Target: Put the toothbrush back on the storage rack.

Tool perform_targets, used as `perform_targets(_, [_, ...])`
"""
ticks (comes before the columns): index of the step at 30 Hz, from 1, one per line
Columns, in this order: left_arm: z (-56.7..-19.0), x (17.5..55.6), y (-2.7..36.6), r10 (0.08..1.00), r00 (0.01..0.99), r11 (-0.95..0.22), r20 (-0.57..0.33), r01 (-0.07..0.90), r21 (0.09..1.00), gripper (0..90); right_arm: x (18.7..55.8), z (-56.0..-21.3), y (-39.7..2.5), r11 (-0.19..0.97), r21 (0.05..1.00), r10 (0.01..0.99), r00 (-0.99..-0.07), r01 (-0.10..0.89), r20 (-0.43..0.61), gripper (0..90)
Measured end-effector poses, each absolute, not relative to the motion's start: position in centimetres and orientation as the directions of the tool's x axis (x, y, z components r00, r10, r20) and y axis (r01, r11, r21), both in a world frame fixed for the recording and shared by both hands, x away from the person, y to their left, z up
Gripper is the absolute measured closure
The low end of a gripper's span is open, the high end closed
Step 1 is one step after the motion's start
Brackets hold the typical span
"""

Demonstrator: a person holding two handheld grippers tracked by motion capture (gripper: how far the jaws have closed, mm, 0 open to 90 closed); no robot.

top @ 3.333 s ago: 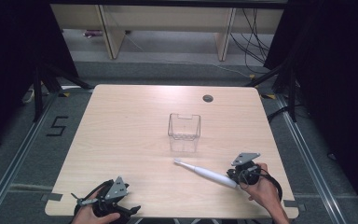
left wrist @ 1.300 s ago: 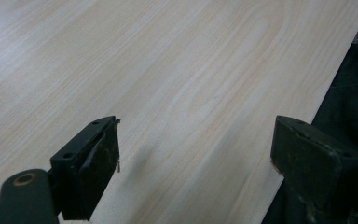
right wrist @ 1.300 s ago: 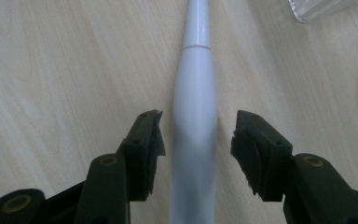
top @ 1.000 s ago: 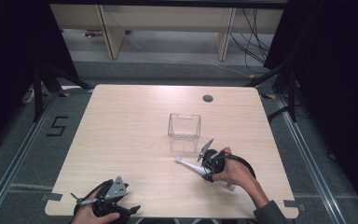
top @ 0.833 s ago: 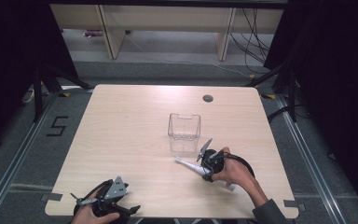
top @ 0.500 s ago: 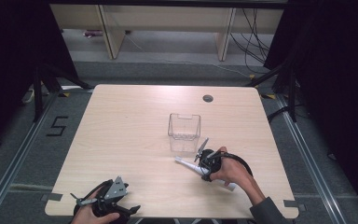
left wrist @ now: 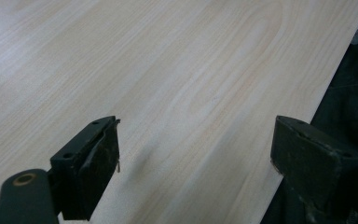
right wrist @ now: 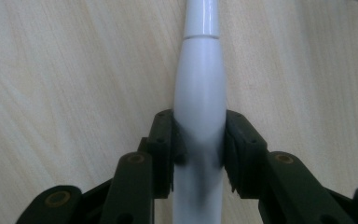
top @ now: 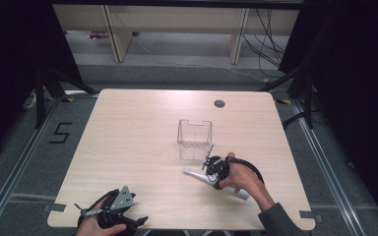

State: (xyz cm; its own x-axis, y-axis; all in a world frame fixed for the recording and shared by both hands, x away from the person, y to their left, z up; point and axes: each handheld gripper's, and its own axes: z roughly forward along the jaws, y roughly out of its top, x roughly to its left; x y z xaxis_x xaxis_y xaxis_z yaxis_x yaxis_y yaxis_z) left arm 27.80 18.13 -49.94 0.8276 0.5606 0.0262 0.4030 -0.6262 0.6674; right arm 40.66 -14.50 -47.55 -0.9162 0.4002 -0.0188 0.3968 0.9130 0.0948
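Note:
A slim white tapered handle (top: pixel 193 173) lies slantwise on the wooden table (top: pixel 142 128), just in front of a clear plastic box (top: pixel 194 133). My right gripper (top: pixel 210 171) is shut across the handle's middle. In the right gripper view both black jaws press on the white handle (right wrist: pixel 200 88) from either side, with my right gripper (right wrist: pixel 199 140) low over the wood. My left gripper (top: pixel 86 214) rests at the table's front left edge. In the left gripper view my left gripper (left wrist: pixel 200 158) is wide open over bare wood with nothing between its jaws.
A small round cable hole (top: pixel 219 103) sits near the table's far edge. Shelving (top: pixel 177 19) and cables stand beyond the table. Grey floor with dark frame rails runs along both sides. The table's edge (left wrist: pixel 303 121) passes close beside the left gripper.
My right gripper has moved left along the white handle from its near end to its middle and shut on it. The handle lies where it was. My left gripper has stayed still.

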Motion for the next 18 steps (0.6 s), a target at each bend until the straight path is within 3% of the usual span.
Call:
perform_targets(1, [-49.92, 27.8, 18.13, 0.56, 0.828, -0.627, 0.027, 0.402, 0.667, 14.8, 40.93, -47.55, -14.52, 0.928, 0.101, 0.362, -0.932, 0.358, -0.023, 66.1])
perform_targets(8, [-49.93, 27.79, 18.12, 0.561, 0.828, -0.624, 0.026, 0.402, 0.67, 14.8, 40.58, -47.52, -14.07, 0.925, 0.063, 0.378, -0.925, 0.376, -0.031, 66.4])
perform_targets(10, [-49.94, 27.72, 18.11, 0.565, 0.824, -0.62, 0.031, 0.4, 0.676, 14.8, 40.79, -47.52, -14.12, 0.941, 0.06, 0.336, -0.94, 0.333, -0.054, 66.4])
perform_targets(18, [-49.93, 27.71, 18.11, 0.565, 0.824, -0.619, 0.03, 0.4, 0.677, 14.8, 40.22, -47.42, -13.61, 0.949, 0.024, 0.316, -0.946, 0.315, -0.072, 66.6])
